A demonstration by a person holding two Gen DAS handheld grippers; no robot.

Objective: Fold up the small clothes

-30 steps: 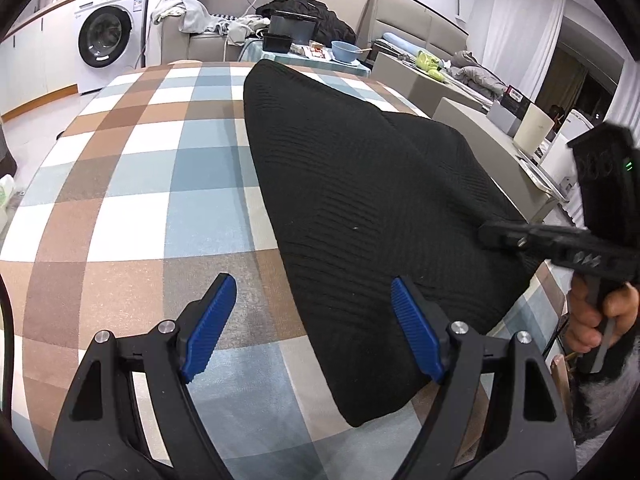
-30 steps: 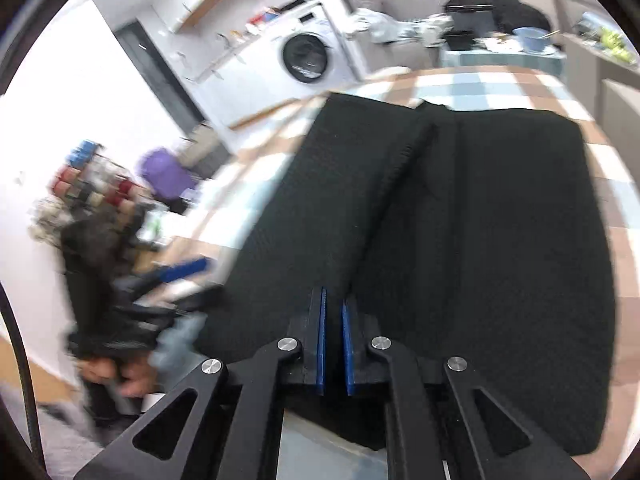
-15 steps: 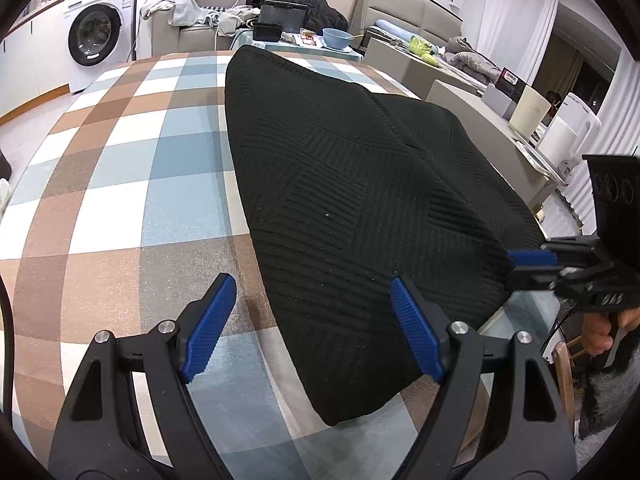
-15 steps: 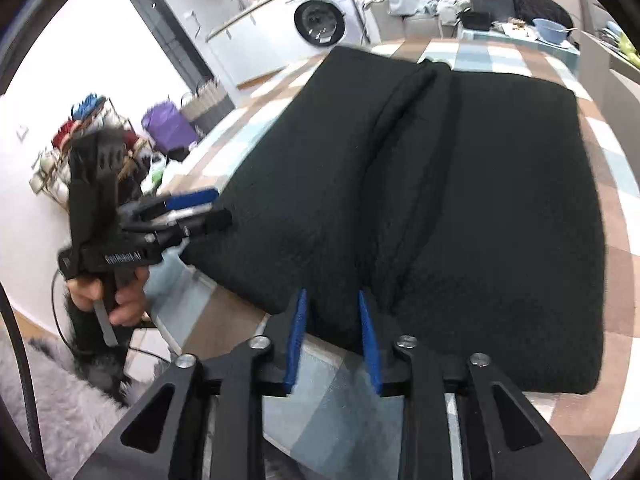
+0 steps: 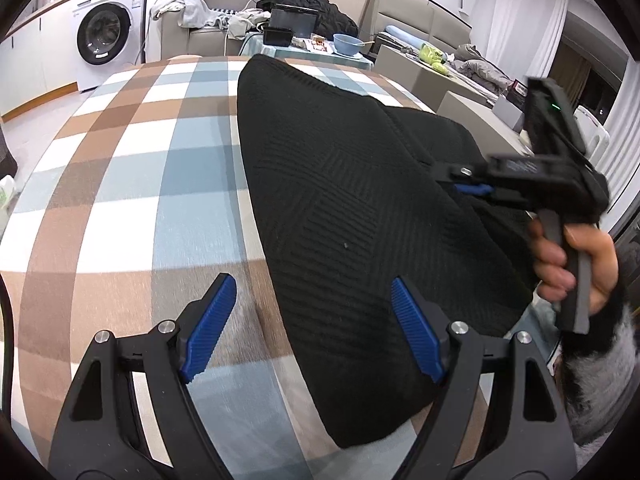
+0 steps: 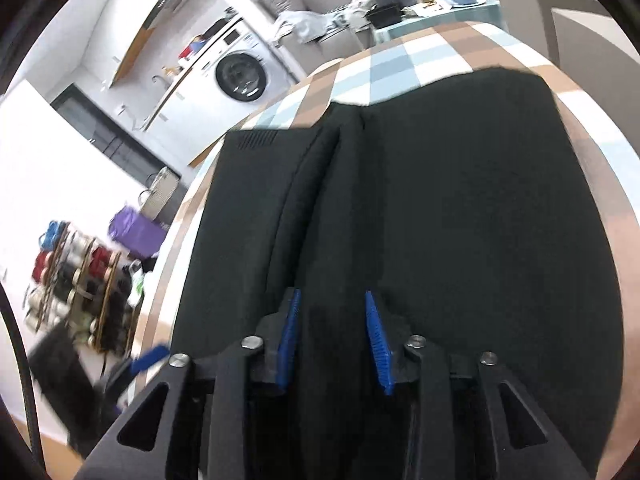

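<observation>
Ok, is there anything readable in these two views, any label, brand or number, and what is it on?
Nothing can be read clearly in either view.
White print on the body of the right gripper, whose jaws are closing with the black garment between them: too blurred to read.
Sticker and control panel on the washing machine: too small to read.

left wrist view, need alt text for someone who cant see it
A black knit garment lies on a checked tablecloth, seen past the left gripper, whose blue-padded jaws stand open over the cloth's near edge. At right, a hand holds the right gripper over the garment, jaws closing. A washing machine and cluttered sofa sit behind.
</observation>
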